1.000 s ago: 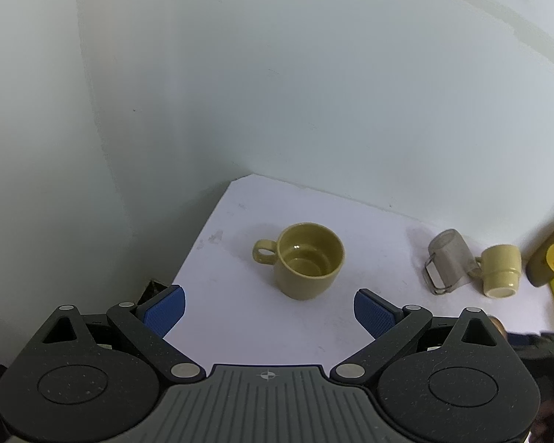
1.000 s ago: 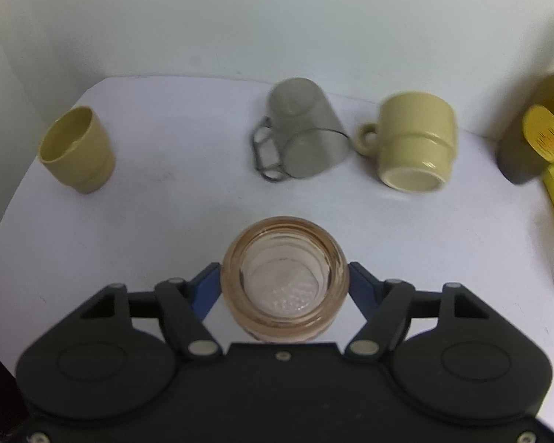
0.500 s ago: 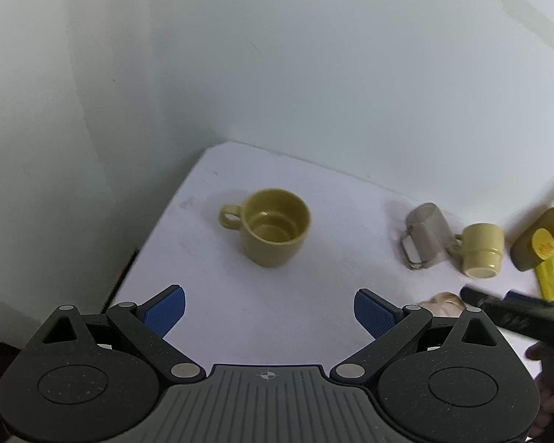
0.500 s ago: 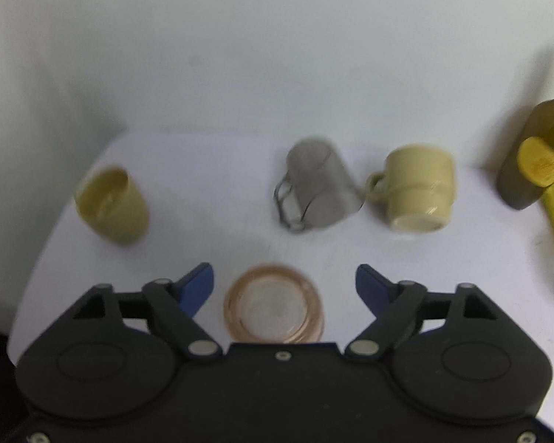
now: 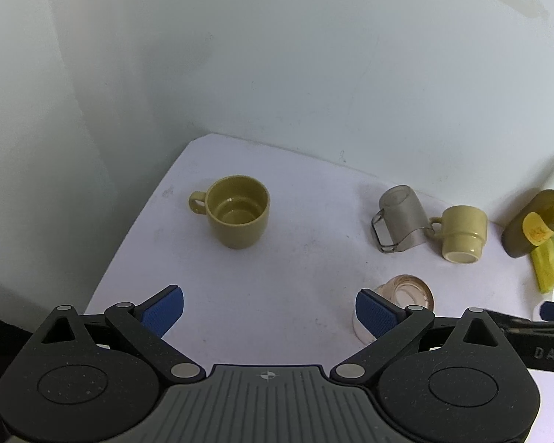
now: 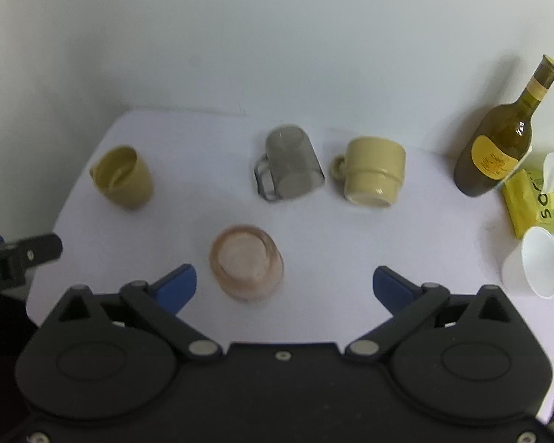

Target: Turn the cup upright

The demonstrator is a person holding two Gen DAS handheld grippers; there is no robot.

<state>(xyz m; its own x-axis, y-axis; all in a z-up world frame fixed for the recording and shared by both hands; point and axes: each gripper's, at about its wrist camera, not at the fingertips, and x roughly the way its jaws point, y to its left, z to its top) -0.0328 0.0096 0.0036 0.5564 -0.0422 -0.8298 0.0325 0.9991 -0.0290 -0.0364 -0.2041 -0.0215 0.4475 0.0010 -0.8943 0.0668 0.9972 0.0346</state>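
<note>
A pink glass cup (image 6: 245, 265) stands upright on the white table (image 6: 406, 240), just ahead of my right gripper (image 6: 284, 286), which is open and empty. It also shows in the left wrist view (image 5: 406, 293). An olive mug (image 5: 238, 216) stands upright at the left, also seen in the right wrist view (image 6: 123, 177). A grey glass mug (image 6: 290, 164) and a cream mug (image 6: 373, 171) stand upside down at the back, also in the left wrist view as grey mug (image 5: 400, 217) and cream mug (image 5: 461, 232). My left gripper (image 5: 269, 310) is open and empty.
A green wine bottle (image 6: 498, 147), a yellow tissue pack (image 6: 535, 199) and a white plastic cup (image 6: 535, 264) stand at the right. White walls close the back and left. The table's left edge drops off beside the olive mug.
My right gripper opened, let go of the pink glass cup and pulled back and up. My left gripper also drew back from the olive mug.
</note>
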